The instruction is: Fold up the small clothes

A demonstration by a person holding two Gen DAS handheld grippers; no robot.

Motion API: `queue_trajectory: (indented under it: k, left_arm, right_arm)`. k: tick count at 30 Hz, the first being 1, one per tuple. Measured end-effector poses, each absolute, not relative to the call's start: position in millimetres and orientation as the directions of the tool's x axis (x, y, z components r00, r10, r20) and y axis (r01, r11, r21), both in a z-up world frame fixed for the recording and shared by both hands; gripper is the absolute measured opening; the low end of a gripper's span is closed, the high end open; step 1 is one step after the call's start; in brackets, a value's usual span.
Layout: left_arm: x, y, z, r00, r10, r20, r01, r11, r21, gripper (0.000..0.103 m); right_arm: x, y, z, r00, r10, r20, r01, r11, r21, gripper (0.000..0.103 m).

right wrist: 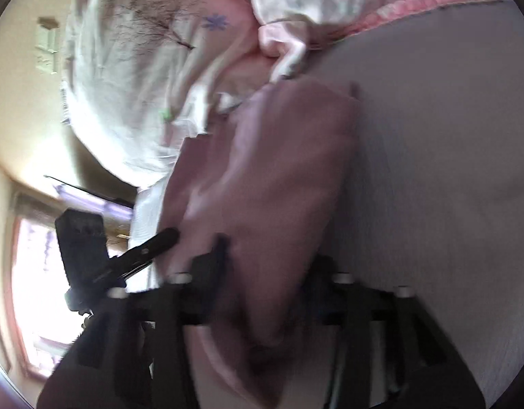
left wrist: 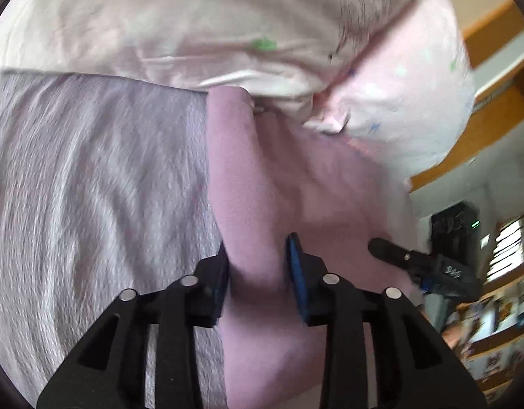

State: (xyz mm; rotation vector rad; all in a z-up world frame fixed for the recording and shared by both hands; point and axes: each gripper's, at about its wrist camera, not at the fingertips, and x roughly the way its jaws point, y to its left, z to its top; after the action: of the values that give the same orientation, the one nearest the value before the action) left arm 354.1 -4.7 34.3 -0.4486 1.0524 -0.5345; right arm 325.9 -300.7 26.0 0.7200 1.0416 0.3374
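A small mauve-pink garment [left wrist: 262, 177] hangs lifted between both grippers. My left gripper [left wrist: 258, 272] is shut on a bunched fold of it. The right gripper [left wrist: 429, 266] shows at the right of the left wrist view, touching the same cloth. In the right wrist view the garment [right wrist: 262, 170] runs down between the fingers of my right gripper [right wrist: 265, 272], which is shut on it. The left gripper [right wrist: 125, 259] shows there at the left, against the cloth edge. The frames are motion-blurred.
A pale pink bedcover with blue and green flower prints [left wrist: 228, 24] lies behind, also in the right wrist view [right wrist: 159, 78]. A grey-lilac bed sheet [left wrist: 91, 187] lies below. Wooden shelves [left wrist: 500, 306] stand at the right. A bright window [right wrist: 33, 289] is at the left.
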Motion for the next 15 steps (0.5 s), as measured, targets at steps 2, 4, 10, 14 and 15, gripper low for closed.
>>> queue_trajectory:
  k: [2,4,10,14,15]
  left_arm:
    - [348,5,51,0.454,-0.600,-0.659,0.203,0.790,-0.579,0.042]
    - [335,8,74,0.523,-0.610,-0.595,0.255,0.778,-0.574,0.049]
    - [309,-52,72,0.358,-0.736,-0.574,0.418,0.677,-0.606,0.058]
    - [305,-77,36,0.290,-0.661,-0.692,0.424,0.737,-0.526,0.058]
    - [304,-78,29,0.291,-0.644,-0.707,0.429,0.749,-0.505,0.057]
  right_arm:
    - [309,-318,54,0.592,0.486,-0.643,0.082,0.757,0.648,0.057]
    - [301,-322,74,0.640,0.489,-0.593,0.046,0.746,0.665,0.058]
    - [308,-258,77,0.437,0.751,-0.495,-0.151,0.603,0.783,0.061]
    - [319,-263,37,0.384,0.696,-0.607,-0.005,0.659,0.753,0.045]
    - [319,-264,35,0.379,0.699,-0.607,0.011,0.653,0.758,0.041]
